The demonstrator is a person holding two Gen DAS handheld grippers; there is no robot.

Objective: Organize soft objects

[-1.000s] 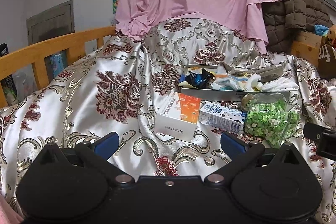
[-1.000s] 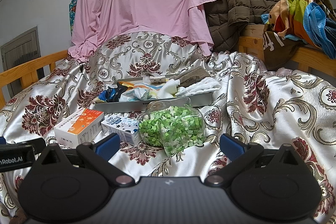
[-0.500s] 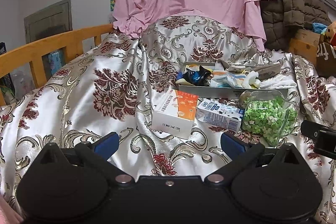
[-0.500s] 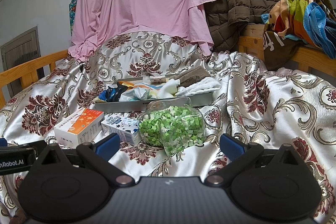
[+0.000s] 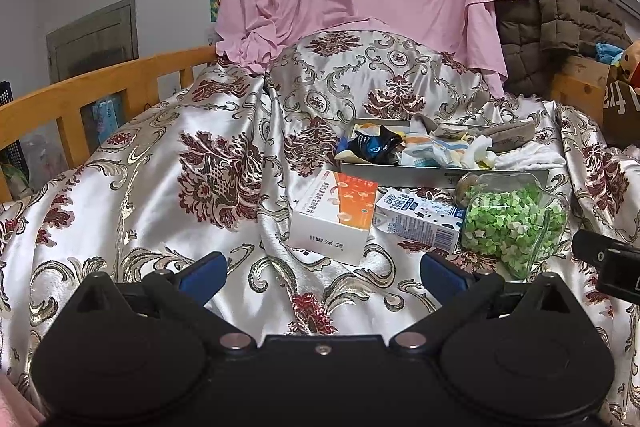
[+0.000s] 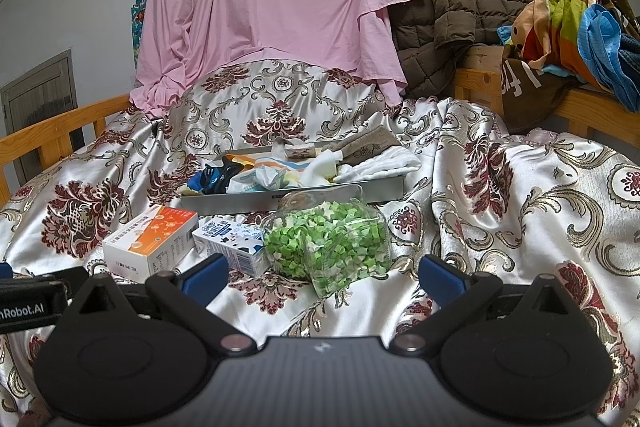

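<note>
Your soft things are the heap of small cloth pieces piled in the shallow grey metal tray at the middle of the bed: a black and blue sock at the left end, pale striped and white pieces in the middle, a folded white cloth and a grey-brown piece at the right. Expect them all to be light and limp; they will sag and drag their neighbours, so pinch a raised fold or a bunched edge, not a flat layer. The white cloth hangs over the tray's right rim and looks easiest to take.

Just in front of the tray lie 3 stiff things: a white and orange carton box at the left, a small white and blue milk carton touching it, and a clear plastic jar of green paper stars on its side at the right. The jar will likely roll on the slippery patterned satin bedspread, so reach over it.

Your left claw is spread wide and holds nothing, near and left of the boxes. Your right claw is equally wide and empty, just short of the jar. A pink sheet hangs at the far end.
</note>
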